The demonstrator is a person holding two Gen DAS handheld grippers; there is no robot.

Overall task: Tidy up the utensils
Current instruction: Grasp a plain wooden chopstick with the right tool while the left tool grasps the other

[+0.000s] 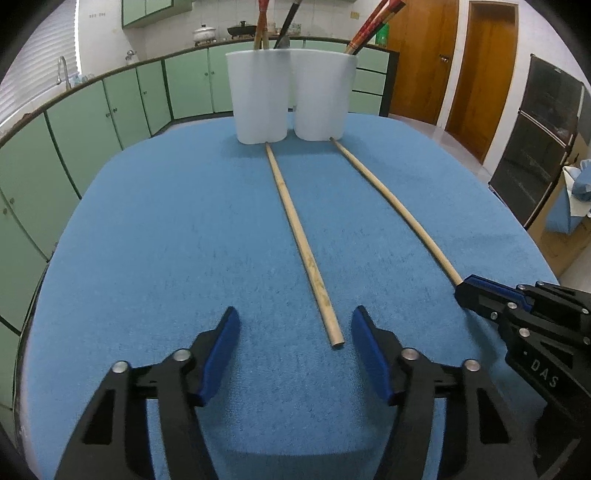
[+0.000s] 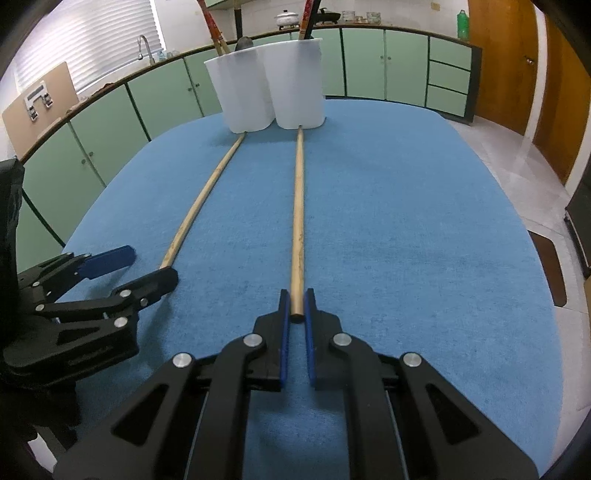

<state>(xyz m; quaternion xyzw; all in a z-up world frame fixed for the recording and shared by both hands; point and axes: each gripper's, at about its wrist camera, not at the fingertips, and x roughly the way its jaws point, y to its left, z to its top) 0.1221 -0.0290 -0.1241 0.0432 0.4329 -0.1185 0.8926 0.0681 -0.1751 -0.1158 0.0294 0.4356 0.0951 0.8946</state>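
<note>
**Mia:** Where did the two long, thin, pale wooden sticks lie?

**Ben:** Both lay flat on the blue cloth table top (image 1: 147, 229). Each one ran from the bottom of the frame up to the two white plastic cups (image 1: 291, 96) at the top middle. The far tips touched the cups or sat just beside them.

**Mia:** Which stick did the right gripper (image 2: 296, 317) have?

**Ben:** In the right wrist view, its blue pads were pressed together on the near end of the right-hand stick (image 2: 297, 214). The stick pointed straight away from the jaws, up the middle of the frame.

**Mia:** And the left gripper (image 1: 295, 354)?

**Ben:** Its jaws stood apart, and they held nothing. In the left wrist view, the near end of the left-hand stick (image 1: 295, 236) sat at the lower middle, just ahead of the gap between the pads. It lay closer to the right pad. Its long line ran up and a bit to the left.

**Mia:** So which hand was nearer to that loose stick?

**Ben:** The left one. It looked like it only needed to slide forward a little and then squeeze.

**Mia:** Were the cups empty?

**Ben:** No. Some red and dark utensils (image 1: 369, 26) already stood in them.
</note>
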